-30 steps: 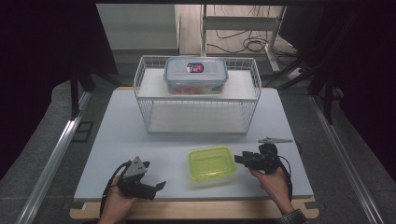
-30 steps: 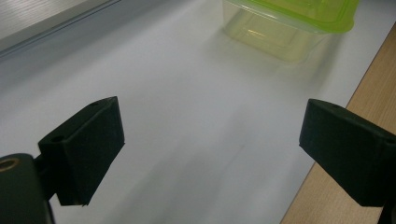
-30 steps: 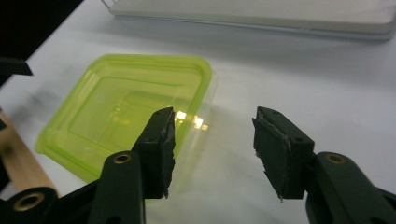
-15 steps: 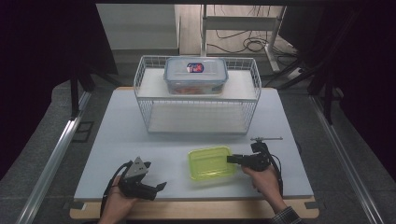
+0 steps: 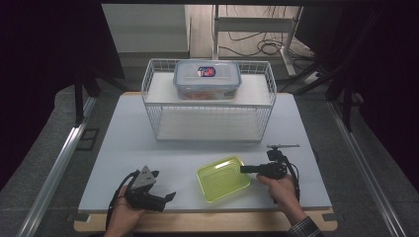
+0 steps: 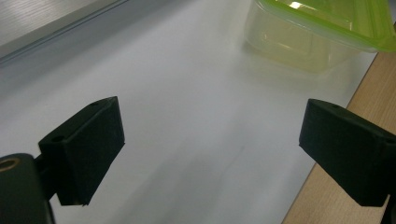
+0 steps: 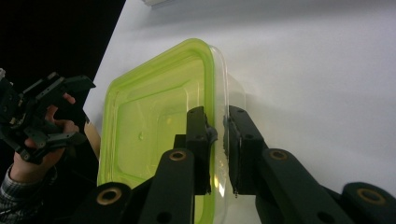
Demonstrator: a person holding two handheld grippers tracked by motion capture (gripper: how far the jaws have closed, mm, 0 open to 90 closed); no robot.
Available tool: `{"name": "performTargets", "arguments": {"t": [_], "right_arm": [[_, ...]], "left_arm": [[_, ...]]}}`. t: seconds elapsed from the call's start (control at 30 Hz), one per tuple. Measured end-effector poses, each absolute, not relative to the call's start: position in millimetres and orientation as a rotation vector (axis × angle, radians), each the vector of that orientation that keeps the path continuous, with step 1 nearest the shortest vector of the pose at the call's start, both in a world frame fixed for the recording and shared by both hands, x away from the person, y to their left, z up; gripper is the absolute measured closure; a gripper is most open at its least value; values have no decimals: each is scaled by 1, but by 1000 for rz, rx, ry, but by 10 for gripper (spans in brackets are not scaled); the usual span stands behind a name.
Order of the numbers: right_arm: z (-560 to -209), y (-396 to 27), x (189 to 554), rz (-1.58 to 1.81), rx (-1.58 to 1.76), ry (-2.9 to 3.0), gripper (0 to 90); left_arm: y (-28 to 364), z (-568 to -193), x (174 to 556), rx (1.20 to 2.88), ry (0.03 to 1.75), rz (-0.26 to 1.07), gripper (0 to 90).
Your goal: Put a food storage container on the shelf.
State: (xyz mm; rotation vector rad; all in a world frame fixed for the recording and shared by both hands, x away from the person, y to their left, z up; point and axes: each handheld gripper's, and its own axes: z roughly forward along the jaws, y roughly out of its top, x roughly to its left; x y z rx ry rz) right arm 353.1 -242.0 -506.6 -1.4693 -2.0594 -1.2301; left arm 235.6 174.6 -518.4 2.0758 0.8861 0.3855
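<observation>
Green box (image 5: 223, 178) sits on the white table (image 5: 148, 143), low down near the person's edge, just in front of the right hand-held gripper (image 5: 245, 169). It is a see-through box with a bright green lid on top.

The right hand-held gripper has its two black jaws on the side rim of the box, one jaw over the lid and one jaw on the outside. In the right gripper view (image 7: 217, 135) the jaws are pressed close on that rim, so it looks like a firm pinch on the green box (image 7: 154, 121). I think the step now is the grab. The box is caught but not yet lifted; it looks flat on the table.

The left hand-held gripper (image 5: 170, 196) waits off to the side, well apart from the box. Its jaws are wide apart with nothing between them, as the left gripper view (image 6: 210, 140) shows. The green box (image 6: 317, 32) is far ahead of it there.

Next, I think the right hand must lift slowly and keep the box level, since only one thin edge is pinched and the box could tip or slip out.

The box is almost square with round corners. Its slightly longer side runs from the gripper's side across toward the left hand-held gripper. It is turned a little, so one corner points back at the wire basket (image 5: 207, 106).
</observation>
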Motion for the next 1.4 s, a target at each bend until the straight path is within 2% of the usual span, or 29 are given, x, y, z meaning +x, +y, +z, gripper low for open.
{"name": "performTargets", "arguments": {"t": [0.43, 1.4], "right_arm": [[-486, -252, 356, -1359, -1454, -2001, 800], [-421, -239, 371, -1539, -1387, -1968, 800]], "left_arm": [[175, -518, 235, 2065, 894, 394, 69], [176, -524, 238, 2073, 907, 363, 61]]}}
